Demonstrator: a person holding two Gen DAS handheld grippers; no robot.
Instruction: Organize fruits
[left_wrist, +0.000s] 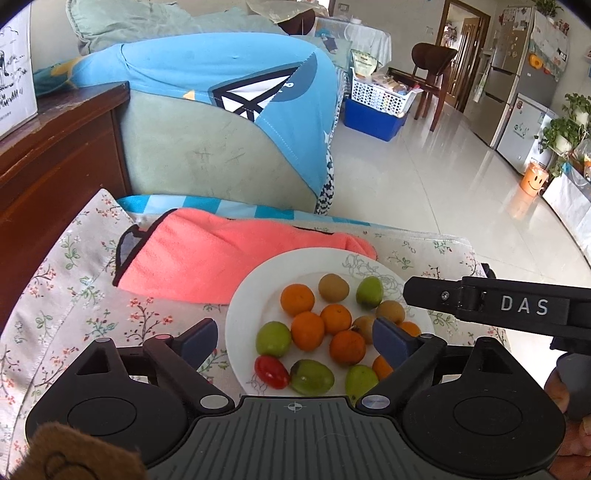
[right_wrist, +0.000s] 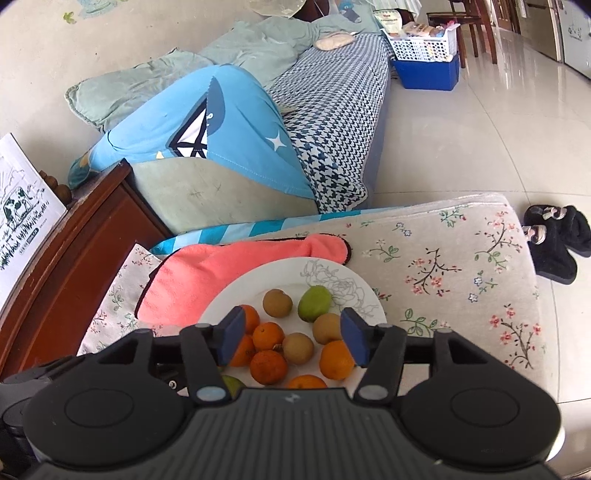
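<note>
Left wrist: both grippers, left (left_wrist: 295, 341) and right (right_wrist: 293, 341), released over plate (left_wrist: 325, 260) (all fruit aboard); lift straight up.

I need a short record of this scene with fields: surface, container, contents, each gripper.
surface: floral cloth, with a pink towel on it
container: white plate, its far edge on the towel
contents: orange, green and brown fruits, one small red tomato
left gripper: open, above the plate, holds nothing
right gripper: open, above the plate, holds nothing
</note>
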